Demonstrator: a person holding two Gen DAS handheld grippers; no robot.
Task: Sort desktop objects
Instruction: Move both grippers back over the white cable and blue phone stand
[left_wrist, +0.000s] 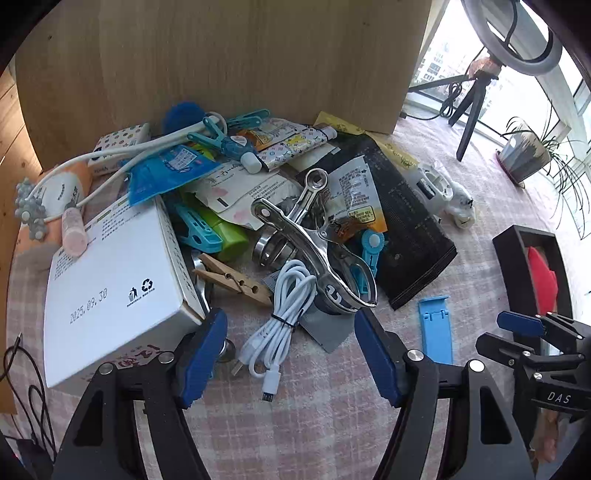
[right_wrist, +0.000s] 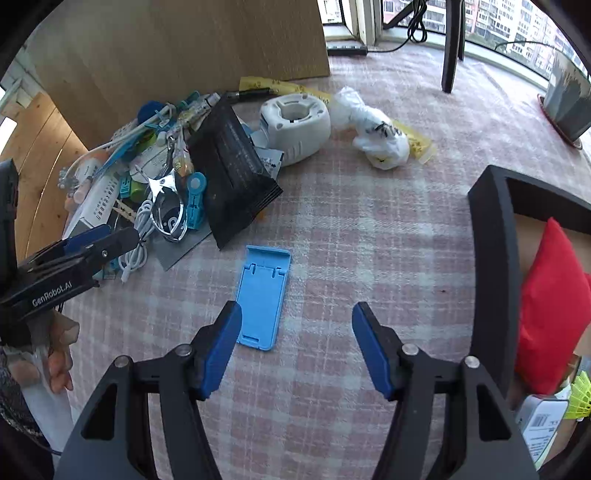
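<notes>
pink-and-white checked cloth (right_wrist: 332, 229) covers the whole table, soft and a bit rumpled, running out to a window with apartment blocks beyond. a pale wooden board (left_wrist: 229, 62) stands upright at the back, and the clutter is heaped against its foot: a white box (left_wrist: 114, 291), a wooden clothespin (left_wrist: 232, 278), a coiled white usb cable (left_wrist: 280, 325), a big steel clip (left_wrist: 314, 251), a black packet (left_wrist: 410, 229). a blue phone stand (right_wrist: 263, 295) lies flat on bare cloth, apart from the heap. a black tray (right_wrist: 491, 236) sits at the right edge with a red cloth (right_wrist: 550, 310) in it. a potted plant (left_wrist: 528, 155) and a tripod with a ring light (left_wrist: 476, 99) stand near the glass.

left gripper (left_wrist: 291, 354) hangs over the cable, jaws wide, nothing between the pads. right gripper (right_wrist: 295, 350) hovers just this side of the phone stand, jaws wide and empty too.
</notes>
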